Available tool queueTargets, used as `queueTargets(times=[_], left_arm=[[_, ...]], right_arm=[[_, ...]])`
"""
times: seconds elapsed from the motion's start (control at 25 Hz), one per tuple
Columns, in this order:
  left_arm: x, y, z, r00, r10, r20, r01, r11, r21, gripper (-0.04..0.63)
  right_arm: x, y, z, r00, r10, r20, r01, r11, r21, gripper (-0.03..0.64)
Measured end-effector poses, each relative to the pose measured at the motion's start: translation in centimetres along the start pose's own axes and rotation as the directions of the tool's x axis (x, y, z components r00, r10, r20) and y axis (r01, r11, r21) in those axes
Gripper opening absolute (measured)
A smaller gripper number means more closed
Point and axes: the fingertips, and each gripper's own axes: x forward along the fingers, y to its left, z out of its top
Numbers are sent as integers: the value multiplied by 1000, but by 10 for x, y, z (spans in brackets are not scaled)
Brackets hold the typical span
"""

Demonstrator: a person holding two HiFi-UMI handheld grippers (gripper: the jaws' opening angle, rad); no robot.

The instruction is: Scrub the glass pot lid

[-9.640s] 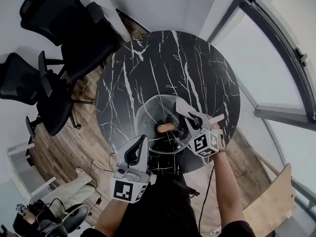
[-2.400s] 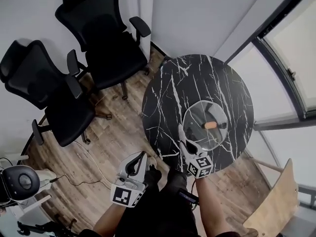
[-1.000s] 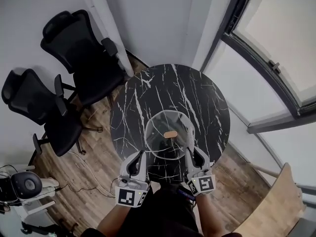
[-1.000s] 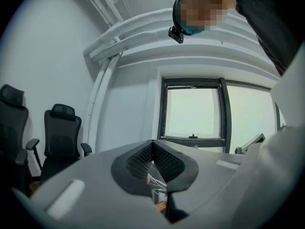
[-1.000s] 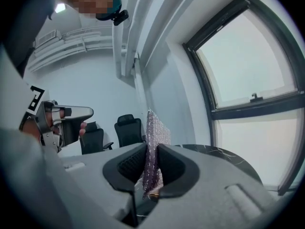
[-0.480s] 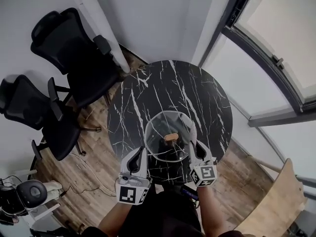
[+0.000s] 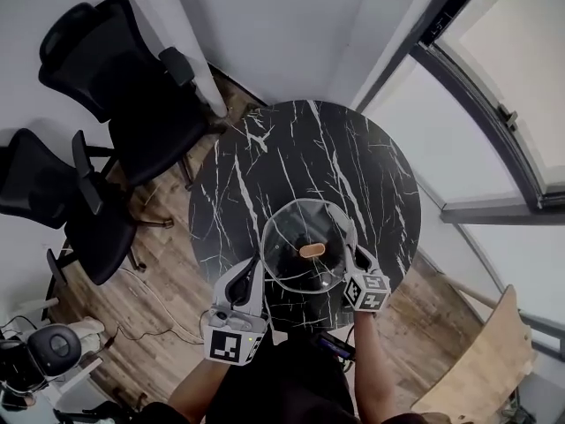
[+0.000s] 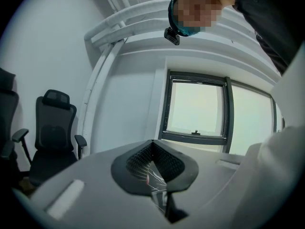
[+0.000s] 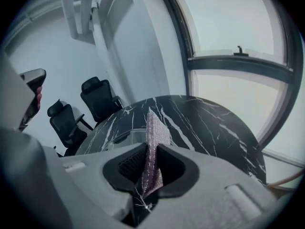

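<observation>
Glass pot lid (image 7: 296, 228): lies flat on the near part of the table, its brown knob (image 7: 312, 251) facing up, between the two grippers.
Lid in right gripper view: only a faint clear rim (image 9: 116, 136) shows on the marble, just to the left of the cloth.
Scouring cloth (image 9: 156, 128): a silvery mesh strip with a pinkish tint, standing on edge, its tip pointing toward the far side of the table.
Right gripper (image 9: 151, 152): jaws clamped on the scouring cloth, with the dark pads pressing on both of its faces.
Right gripper in head view (image 7: 353, 247): at the lid's near-right rim, its marker cube nearer to the person; whether it touches the glass cannot be told.
Left gripper (image 8: 152, 146): jaws closed together at the tips with nothing between them; marble shows through the slit below.
Left gripper in head view (image 7: 253, 268): at the lid's near-left rim, pointing toward the far side; contact with the glass cannot be told.
Table (image 7: 291, 148): round, black marble with white veins.
Office chairs (image 7: 115, 60): two black ones on the wooden floor (image 7: 168, 272), to the left of the table.
Window (image 9: 238, 27): dark-framed, beyond the table's right side.
</observation>
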Motion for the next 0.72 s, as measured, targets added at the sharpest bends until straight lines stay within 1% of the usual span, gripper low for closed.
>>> queueTargets(times=[0.16,0.24,0.32,0.52,0.72], left_arm=[[4,17,-6,1000,6,-17,-6,1000,-10,2],[4,24,-5,1000,10,0,-10,1000,-26,2],[2,31,-10,1000,12,-13,-12,999,-37,2],[-3,48,-17,999,30,-31,-32,998,-55,2],[-5,64,-22,998,48,-47,-51,996,-70,2]], right_arm=[[24,-3,-8,996,-18,-88,18,1000,7,65],[33,-2,-13,992,-13,-125,16,1000,19,64],[42,0,-15,988,-1,-157,6,999,31,66],[65,-8,-14,977,3,-214,5,999,37,67],[83,0,-11,964,10,-264,-5,1000,21,66]])
